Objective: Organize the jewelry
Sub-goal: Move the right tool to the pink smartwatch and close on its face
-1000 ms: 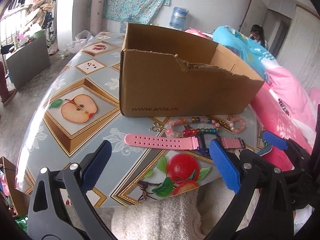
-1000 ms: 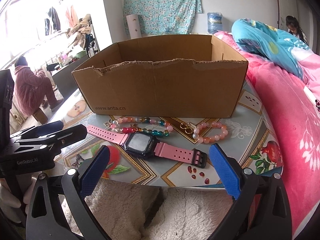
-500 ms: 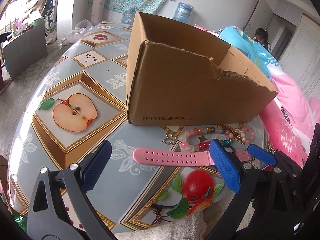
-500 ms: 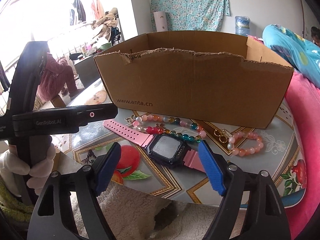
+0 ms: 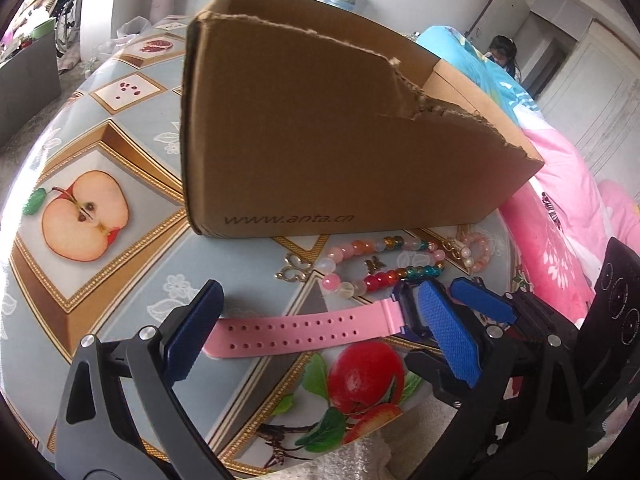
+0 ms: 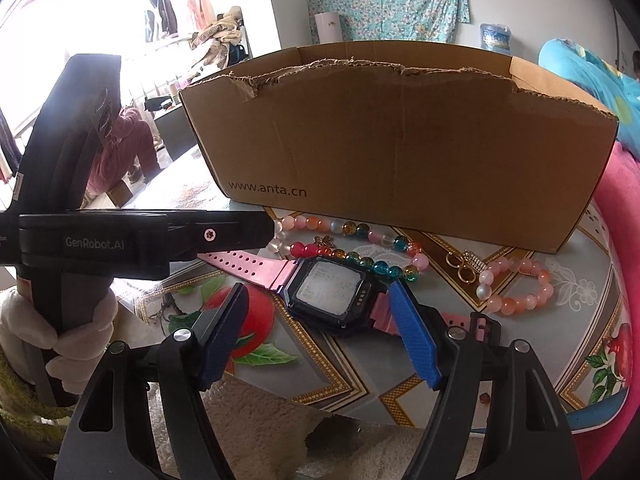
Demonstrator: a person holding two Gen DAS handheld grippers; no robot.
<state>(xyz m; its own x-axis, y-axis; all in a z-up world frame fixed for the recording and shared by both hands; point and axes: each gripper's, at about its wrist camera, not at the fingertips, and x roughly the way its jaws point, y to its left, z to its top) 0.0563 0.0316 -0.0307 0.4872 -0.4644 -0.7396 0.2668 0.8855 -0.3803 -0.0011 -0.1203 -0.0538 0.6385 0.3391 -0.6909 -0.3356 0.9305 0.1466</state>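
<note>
A pink-strapped digital watch (image 6: 332,292) lies flat on the table in front of an open cardboard box (image 6: 400,152). My right gripper (image 6: 318,332) hovers low over it. Its jaws are closing, with the black watch case just ahead of the blue pads (image 6: 412,336) and nothing pressed. My left gripper (image 5: 320,334) stands open astride the long pink strap (image 5: 304,332), apart from it. A multicoloured bead bracelet (image 5: 380,264) and a pink bead bracelet (image 6: 516,284) lie between the watch and the box (image 5: 320,128).
A gold butterfly charm (image 5: 296,270) and gold rings (image 6: 460,266) rest near the beads. The fruit-print table (image 5: 100,168) ends just under the grippers. Pink bedding (image 5: 560,216) borders the right side. A seated person (image 6: 120,148) is far back left.
Both grippers have come down and forward toward the watch. The right jaws have narrowed. The left gripper now straddles the pink strap, and the box looms larger.
</note>
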